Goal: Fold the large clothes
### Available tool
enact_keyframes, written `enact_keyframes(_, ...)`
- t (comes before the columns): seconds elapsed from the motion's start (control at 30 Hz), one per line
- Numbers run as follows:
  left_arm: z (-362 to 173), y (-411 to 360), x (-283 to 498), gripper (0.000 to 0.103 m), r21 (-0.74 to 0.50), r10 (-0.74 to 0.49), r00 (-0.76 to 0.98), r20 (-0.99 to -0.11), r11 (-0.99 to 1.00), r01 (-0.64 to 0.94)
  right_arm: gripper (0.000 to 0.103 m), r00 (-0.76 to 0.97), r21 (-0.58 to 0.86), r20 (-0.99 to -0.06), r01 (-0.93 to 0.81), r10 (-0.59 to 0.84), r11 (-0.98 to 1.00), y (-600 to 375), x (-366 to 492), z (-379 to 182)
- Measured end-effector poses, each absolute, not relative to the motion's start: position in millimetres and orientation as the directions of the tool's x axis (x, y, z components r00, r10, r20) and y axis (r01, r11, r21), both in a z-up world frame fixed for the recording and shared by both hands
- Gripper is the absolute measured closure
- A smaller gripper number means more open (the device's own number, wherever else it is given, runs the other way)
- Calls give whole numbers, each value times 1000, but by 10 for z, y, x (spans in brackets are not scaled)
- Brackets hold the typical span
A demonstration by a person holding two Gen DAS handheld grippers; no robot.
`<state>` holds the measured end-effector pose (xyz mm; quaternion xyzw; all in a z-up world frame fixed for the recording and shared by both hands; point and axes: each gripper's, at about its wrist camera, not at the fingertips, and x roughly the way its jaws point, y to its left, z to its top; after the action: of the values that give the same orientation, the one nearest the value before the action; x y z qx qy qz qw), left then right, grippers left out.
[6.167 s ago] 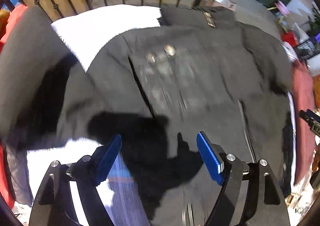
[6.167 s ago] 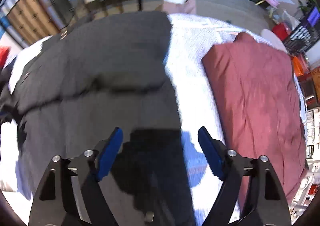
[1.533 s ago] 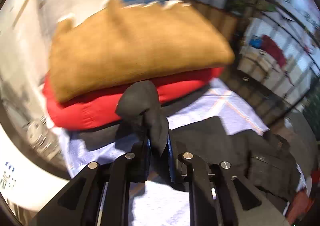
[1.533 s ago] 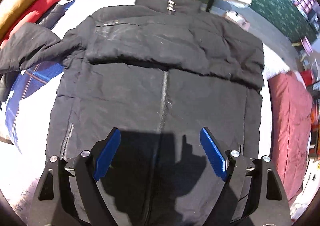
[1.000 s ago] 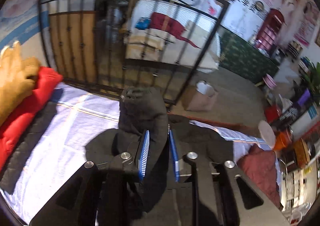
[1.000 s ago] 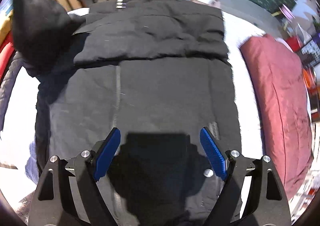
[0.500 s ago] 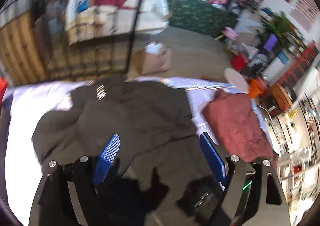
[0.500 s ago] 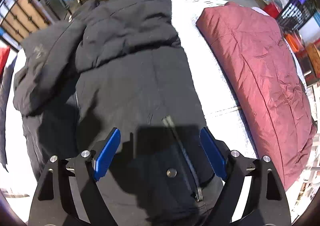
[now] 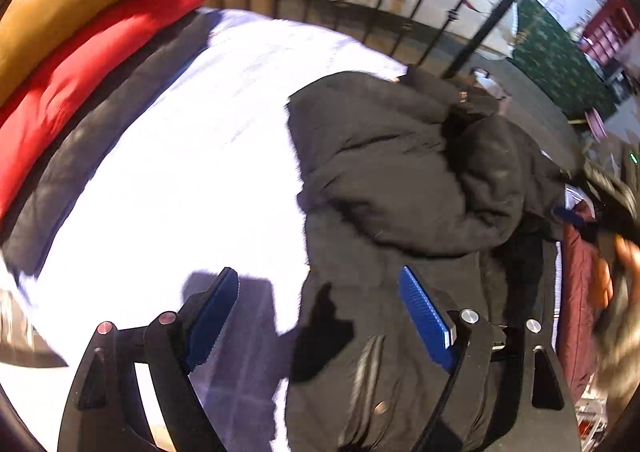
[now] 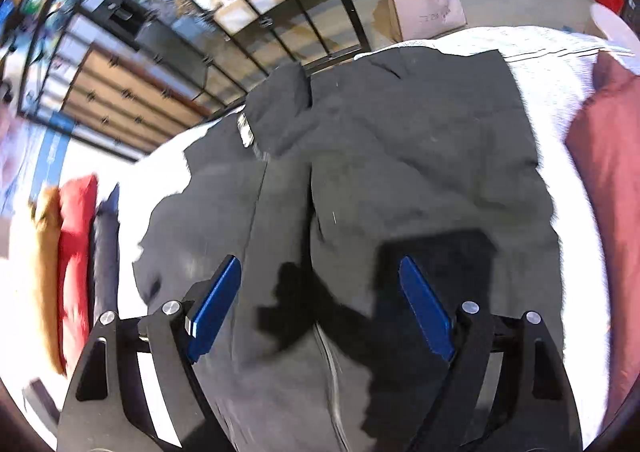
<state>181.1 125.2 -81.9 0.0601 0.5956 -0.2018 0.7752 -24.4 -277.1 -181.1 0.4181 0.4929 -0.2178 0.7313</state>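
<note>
Lying on the white bed sheet [image 9: 192, 155], the black jacket [image 9: 400, 179] has one sleeve folded across its body to narrow it. Left gripper [image 9: 320, 316] hovers released over the jacket's edge; right gripper [image 10: 320, 300] hangs released above its zipper. No containers hold anything in view.
</note>
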Motion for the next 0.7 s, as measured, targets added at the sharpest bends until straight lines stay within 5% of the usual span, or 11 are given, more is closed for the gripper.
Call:
enact_keyframes(0.23,-804,1427,1732,22,-126,-216,216,-952,922,366,27,418,487,-873,754,250,441,-2731,132,-2398)
enact_keyframes(0.3,-811,1409,1740,22,-119,-209,215,-954,922,367,53,432,511,-859,753,274,414,-2686,131,-2437)
enact_keyframes(0.43,-866,1292,1773,22,-123,-207,195,-959,919,375,73,417,493,-870,715,264,496,-2610,172,-2215)
enact_keyframes(0.5,-868,1211,1765,22,-125,-213,190,-958,911,392,97,455,516,-855,696,250,499,-2663,95,-2033)
enact_keyframes(0.53,-869,1159,1765,22,-126,-216,188,-958,907,402,98,496,550,-832,679,248,485,-2700,34,-1937)
enact_keyframes(0.7,-872,873,1759,22,-139,-238,172,-956,882,450,103,586,430,-802,701,-115,569,-2836,-496,-1138)
